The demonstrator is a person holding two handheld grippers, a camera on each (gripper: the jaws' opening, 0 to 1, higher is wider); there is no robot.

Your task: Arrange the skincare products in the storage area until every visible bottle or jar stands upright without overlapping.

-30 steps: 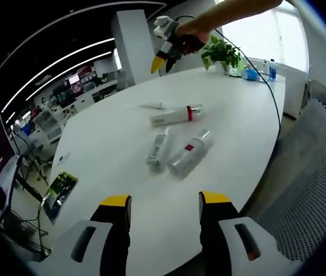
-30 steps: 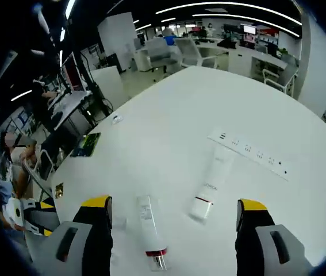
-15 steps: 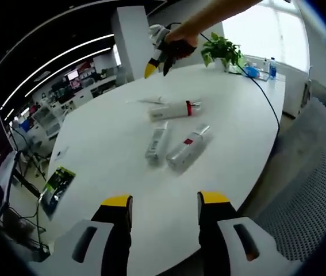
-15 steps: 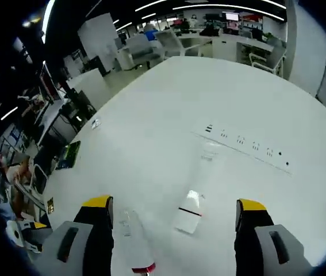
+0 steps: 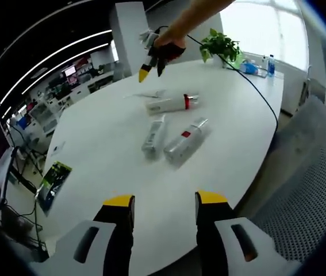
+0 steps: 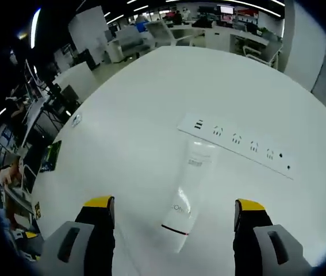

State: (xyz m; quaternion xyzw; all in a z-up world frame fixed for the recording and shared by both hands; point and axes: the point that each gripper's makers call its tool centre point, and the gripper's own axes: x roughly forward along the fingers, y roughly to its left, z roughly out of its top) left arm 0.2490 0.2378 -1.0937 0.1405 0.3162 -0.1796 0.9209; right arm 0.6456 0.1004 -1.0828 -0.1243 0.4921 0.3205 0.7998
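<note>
With the right tool [image 6: 174, 215] wide open and empty above the white tube [image 6: 187, 200] lying just near of the power strip [image 6: 236, 144], it should straddle the tube squarely mid-body before closing, while the left tool [image 5: 161, 207] waits open, empty.

**No lettering can be read**

In the right gripper view, the white squeeze tube with a dark band near its cap [image 6: 187, 204] lies on the white worktop [image 6: 140, 115] and carries a small dark wordmark mid-body and a grey printed block near its crimped end; both are too blurred to make out. In the left gripper view, the silver pump bottle with a red label patch [image 5: 184, 140] and the slim grey-white tube [image 5: 153, 134] beside it show print too small to read.
</note>
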